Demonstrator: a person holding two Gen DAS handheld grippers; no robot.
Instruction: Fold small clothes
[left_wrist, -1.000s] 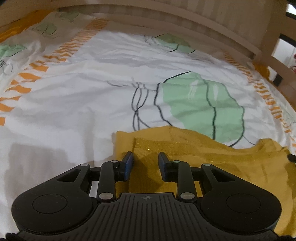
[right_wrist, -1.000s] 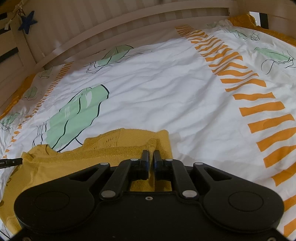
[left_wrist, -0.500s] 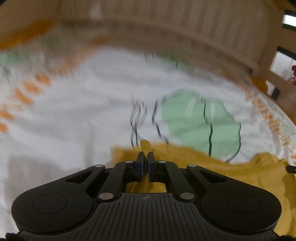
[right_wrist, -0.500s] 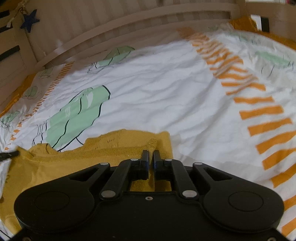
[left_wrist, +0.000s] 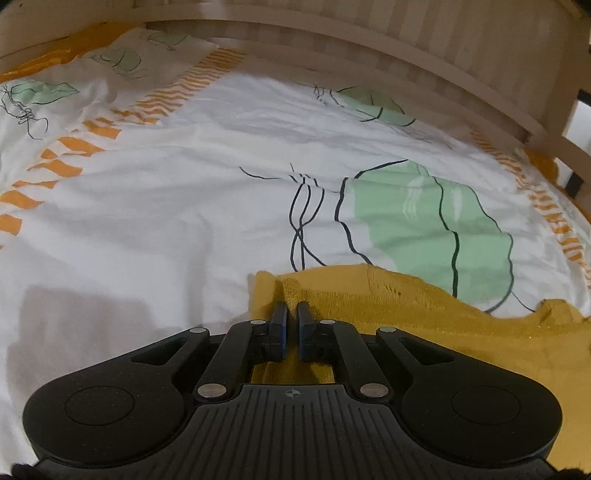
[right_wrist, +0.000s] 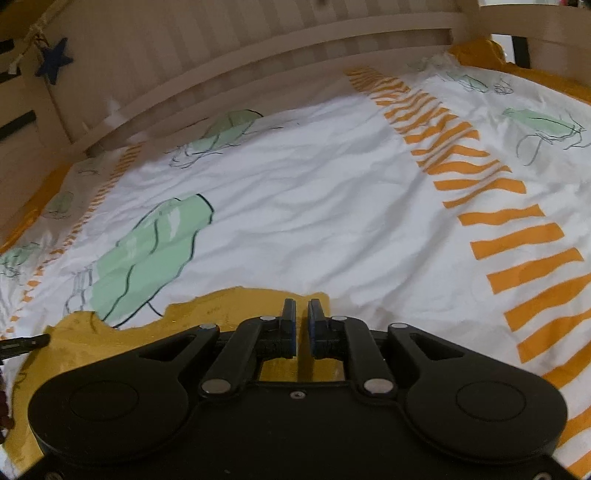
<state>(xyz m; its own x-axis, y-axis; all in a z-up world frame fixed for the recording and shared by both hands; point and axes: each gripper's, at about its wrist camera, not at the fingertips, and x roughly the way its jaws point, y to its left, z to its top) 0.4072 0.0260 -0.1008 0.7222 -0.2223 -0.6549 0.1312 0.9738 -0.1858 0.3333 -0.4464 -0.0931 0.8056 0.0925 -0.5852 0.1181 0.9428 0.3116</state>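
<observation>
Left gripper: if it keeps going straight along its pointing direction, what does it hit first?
Most likely the mustard knit garment pinched in the left gripper, bunched directly ahead; past its edge, the white printed bedsheet. Depth is hard to judge in this fisheye view.

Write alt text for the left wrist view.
The left gripper, its jaws nearly shut, pinches a raised fold at the corner of a mustard-yellow knit garment. The garment lies on a white bedsheet with green and orange prints, with a wooden bed rail behind.
</observation>
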